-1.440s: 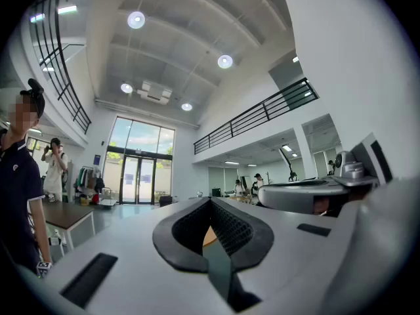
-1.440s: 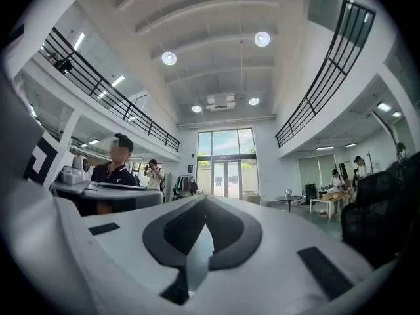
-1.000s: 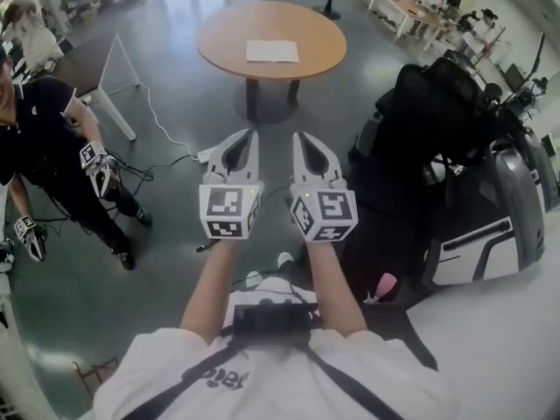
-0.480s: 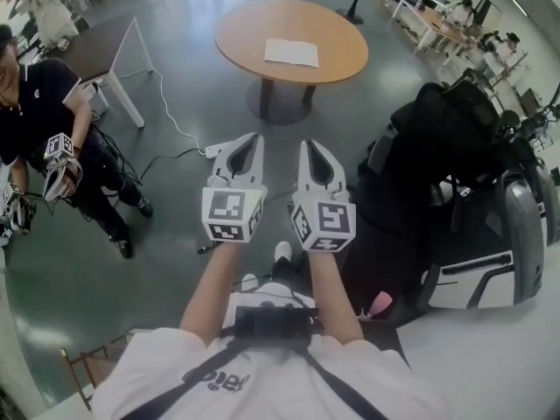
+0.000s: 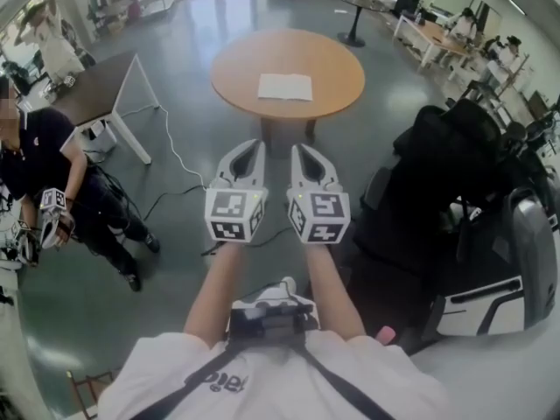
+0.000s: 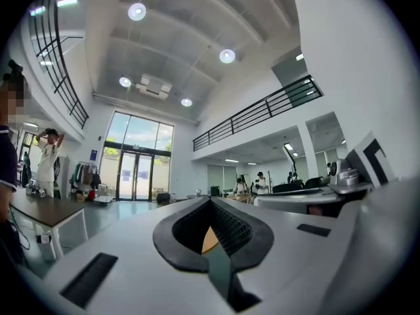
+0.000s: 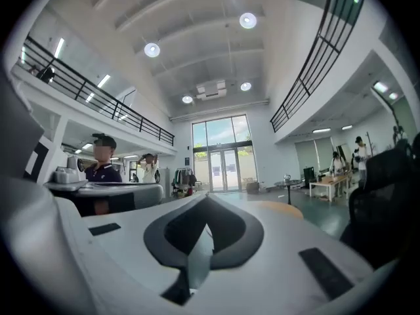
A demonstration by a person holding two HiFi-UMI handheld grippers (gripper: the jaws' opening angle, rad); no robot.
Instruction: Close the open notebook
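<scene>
The open notebook lies flat, white pages up, on a round wooden table across the floor ahead of me. My left gripper and right gripper are held side by side at chest height, pointing level at the table and well short of it. Both are shut with nothing between the jaws. In the left gripper view, the closed tips meet, and a sliver of the table shows through the jaw opening. The right gripper view shows closed tips and the table's edge.
A person in a dark shirt stands at the left holding two grippers. A dark table with white legs is behind them, and cables trail over the floor. Black chairs and equipment crowd the right. A white surface is at lower right.
Both grippers and my view have moved forward toward the round table, which now sits lower and nearer in the head view. The person at left has slid outward. The jaws stay shut.
</scene>
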